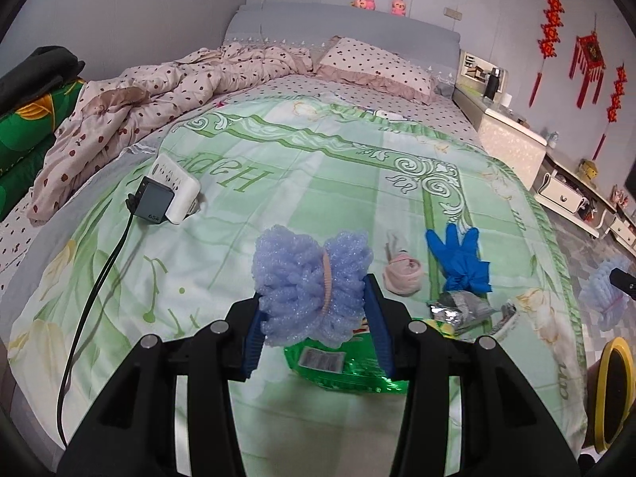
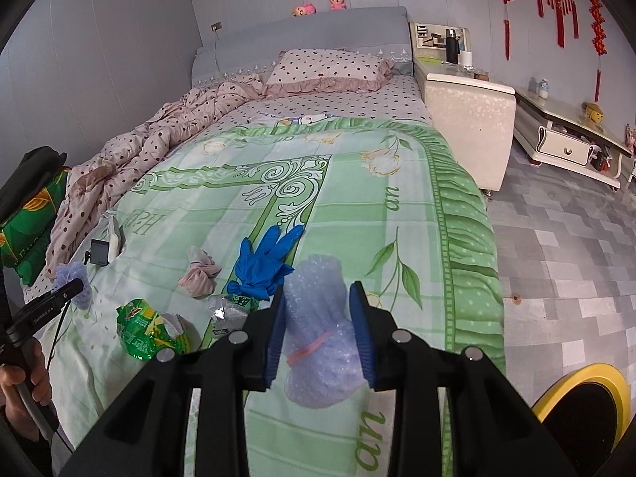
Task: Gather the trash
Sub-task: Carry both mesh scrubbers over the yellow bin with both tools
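My left gripper (image 1: 316,320) is shut on a lilac foam-wrap bundle (image 1: 310,274) tied with a pink band, held above the green bedspread (image 1: 278,167). My right gripper (image 2: 318,328) is shut on a second lilac foam-wrap bundle (image 2: 318,330) with a pink band, near the bed's right edge. On the bedspread lie a green snack bag (image 1: 346,365) (image 2: 147,330), a silver foil wrapper (image 1: 461,310) (image 2: 226,312), a blue rubber glove (image 1: 461,258) (image 2: 264,262) and a knotted pink cloth (image 1: 401,270) (image 2: 198,274).
A white power strip with a black charger (image 1: 167,194) and its cable lie at the bed's left. A yellow-rimmed bin (image 2: 588,409) (image 1: 612,389) stands on the floor at lower right. A crumpled quilt (image 1: 131,107), a pillow and a white nightstand (image 2: 465,119) are beyond.
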A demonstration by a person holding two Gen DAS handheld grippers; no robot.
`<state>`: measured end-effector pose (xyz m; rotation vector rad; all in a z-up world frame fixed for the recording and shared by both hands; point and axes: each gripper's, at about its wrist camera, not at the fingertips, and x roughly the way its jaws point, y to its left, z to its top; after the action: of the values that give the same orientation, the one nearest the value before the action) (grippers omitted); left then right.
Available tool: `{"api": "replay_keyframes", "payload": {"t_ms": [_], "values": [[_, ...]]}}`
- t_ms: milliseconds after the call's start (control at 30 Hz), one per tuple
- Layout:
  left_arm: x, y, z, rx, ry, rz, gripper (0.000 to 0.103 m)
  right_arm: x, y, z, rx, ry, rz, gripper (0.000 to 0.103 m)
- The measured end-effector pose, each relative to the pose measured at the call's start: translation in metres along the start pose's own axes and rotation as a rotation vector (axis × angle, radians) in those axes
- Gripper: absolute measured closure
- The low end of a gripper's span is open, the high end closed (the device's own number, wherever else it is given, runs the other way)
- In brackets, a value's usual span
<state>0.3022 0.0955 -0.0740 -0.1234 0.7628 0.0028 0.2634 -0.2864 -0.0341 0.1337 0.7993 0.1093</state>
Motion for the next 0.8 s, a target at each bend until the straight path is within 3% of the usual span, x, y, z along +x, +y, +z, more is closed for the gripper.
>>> {"api": "replay_keyframes", "payload": {"t_ms": [433,800], "values": [[-0.074,-0.12,-0.01,0.102,-0.035,-0.166,0.059,-0.112,-0.04,-0.009,0.037,-0.109,-0.013,0.073],[-0.118,-0.216,-0.02,0.188,-0.05,-0.305,0.059,-0.181,-0.092,-0.017,0.09,-0.188,-0.081,0.073]]}}
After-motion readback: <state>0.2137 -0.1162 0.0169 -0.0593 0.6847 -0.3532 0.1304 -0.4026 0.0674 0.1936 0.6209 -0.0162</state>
